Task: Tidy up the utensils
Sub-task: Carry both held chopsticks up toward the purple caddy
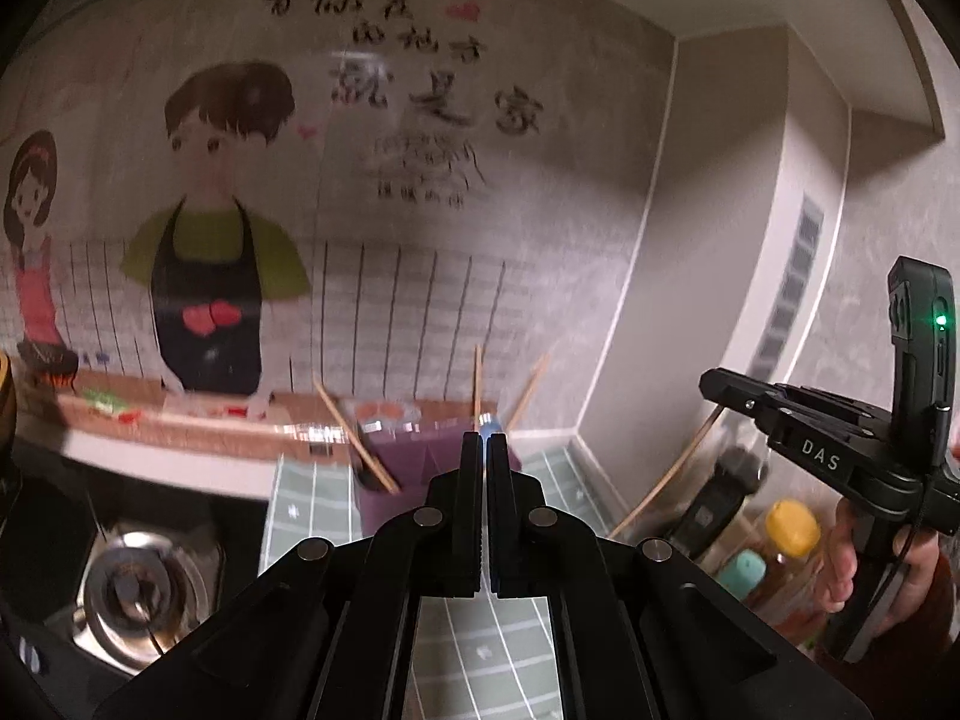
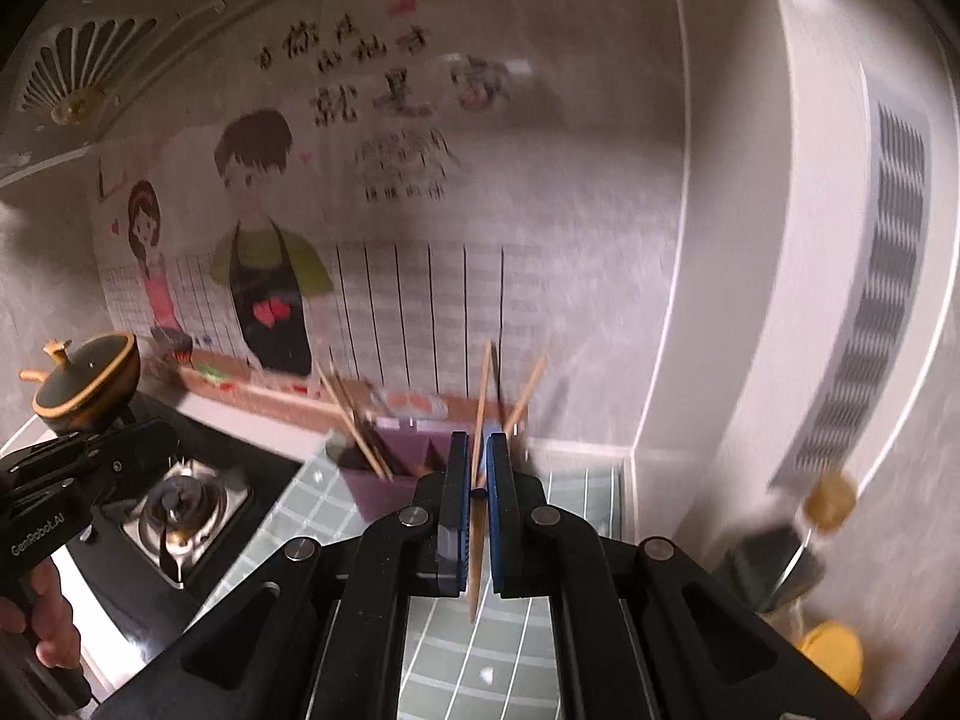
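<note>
- Wooden and slim, a single chopstick [image 2: 478,480] is clamped between the blue pads of the right gripper [image 2: 478,450], its long axis running nearly upright, top end above the jaws at twelve o'clock, bottom tip hanging below them at six.
- Black jaws of the left gripper [image 1: 483,441] are pressed together with nothing visible between them.
- Dead ahead of both tools, at twelve o'clock, stands the purple holder [image 2: 390,468] on the green tiled counter [image 2: 576,480], already carrying several chopsticks that lean out at eleven and one o'clock.
- In the right wrist view, the held stick's line appears to overlap the holder's right-hand compartment; whether it is above the opening or in front of it cannot be told through the blur.
- The right hand, carrying the stick, looks the one placed to deliver it; the likely need is to bring the lower tip over an opening, keeping the stick upright.
- At eight o'clock lies the stove burner [image 2: 180,504]; bottles [image 1: 780,546] crowd four o'clock.
</note>
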Action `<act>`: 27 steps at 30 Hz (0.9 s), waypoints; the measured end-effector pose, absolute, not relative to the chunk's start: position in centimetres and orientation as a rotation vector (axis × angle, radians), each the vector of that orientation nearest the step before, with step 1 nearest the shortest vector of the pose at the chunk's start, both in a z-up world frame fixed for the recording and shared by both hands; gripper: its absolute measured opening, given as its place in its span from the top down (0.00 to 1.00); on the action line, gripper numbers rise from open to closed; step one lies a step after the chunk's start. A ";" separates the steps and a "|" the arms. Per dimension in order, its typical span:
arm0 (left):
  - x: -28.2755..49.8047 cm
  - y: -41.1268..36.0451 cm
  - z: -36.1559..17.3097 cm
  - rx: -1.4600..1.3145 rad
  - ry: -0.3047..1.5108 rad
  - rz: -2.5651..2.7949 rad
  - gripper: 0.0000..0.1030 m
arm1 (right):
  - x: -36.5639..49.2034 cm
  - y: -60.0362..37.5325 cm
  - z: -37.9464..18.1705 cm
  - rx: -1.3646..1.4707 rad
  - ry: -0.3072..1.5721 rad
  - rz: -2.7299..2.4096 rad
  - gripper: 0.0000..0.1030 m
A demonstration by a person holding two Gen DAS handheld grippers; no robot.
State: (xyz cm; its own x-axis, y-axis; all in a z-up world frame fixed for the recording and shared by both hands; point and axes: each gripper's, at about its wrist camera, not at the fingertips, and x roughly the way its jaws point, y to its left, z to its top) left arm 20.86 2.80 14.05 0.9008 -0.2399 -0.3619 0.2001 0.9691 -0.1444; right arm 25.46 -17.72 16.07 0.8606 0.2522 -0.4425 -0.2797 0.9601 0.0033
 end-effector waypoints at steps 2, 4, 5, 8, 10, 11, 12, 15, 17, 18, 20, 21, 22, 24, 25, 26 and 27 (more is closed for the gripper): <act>21.3 3.4 14.6 -0.101 0.384 -0.228 0.99 | 25.6 -17.3 17.4 -0.080 0.429 0.279 0.95; 21.8 4.0 14.3 -0.106 0.402 -0.225 0.99 | 25.7 -16.9 18.1 -0.101 0.410 0.276 0.95; 22.1 4.4 13.7 -0.115 0.420 -0.218 0.99 | 25.9 -16.8 18.2 -0.104 0.411 0.272 0.95; 23.0 5.3 11.0 -0.131 0.488 -0.190 0.99 | 26.4 -16.9 17.4 -0.091 0.431 0.282 0.95; 23.5 5.8 8.8 -0.147 0.541 -0.170 0.97 | 26.6 -17.0 16.5 -0.077 0.449 0.288 0.95; 23.8 6.2 7.5 -0.157 0.573 -0.164 0.97 | 26.6 -17.1 16.0 -0.070 0.460 0.293 0.95; 23.9 6.5 6.4 -0.167 0.598 -0.160 0.96 | 26.7 -17.1 15.3 -0.065 0.475 0.299 0.95; 24.5 7.9 2.5 -0.200 0.690 -0.139 0.95 | 26.8 -17.1 13.4 -0.064 0.511 0.302 0.95; 25.0 8.7 -0.1 -0.208 0.756 -0.120 0.89 | 26.8 -17.1 12.3 -0.064 0.532 0.306 0.95; 25.2 8.9 -1.1 -0.209 0.777 -0.115 0.84 | 26.7 -17.1 11.6 -0.064 0.547 0.309 0.95; 25.7 9.5 -3.3 -0.206 0.820 -0.100 0.80 | 26.7 -17.0 10.7 -0.065 0.565 0.310 0.95; 25.9 9.7 -4.3 -0.196 0.835 -0.087 0.79 | 26.6 -17.0 10.1 -0.060 0.577 0.315 0.95; 26.2 9.8 -5.4 -0.182 0.849 -0.078 0.79 | 26.6 -17.0 9.8 -0.057 0.584 0.318 0.95; 26.6 10.0 -7.0 -0.171 0.882 -0.078 0.79 | 26.5 -17.2 9.2 -0.049 0.596 0.321 0.95; 26.8 10.1 -7.6 -0.165 0.898 -0.080 0.79 | 26.5 -17.2 8.9 -0.046 0.602 0.323 0.95; 27.0 10.1 -8.2 -0.156 0.915 -0.080 0.79 | 26.4 -17.3 8.7 -0.044 0.606 0.323 0.95; 27.1 10.1 -8.7 -0.148 0.925 -0.076 0.79 | 26.3 -17.4 8.6 -0.043 0.608 0.320 0.95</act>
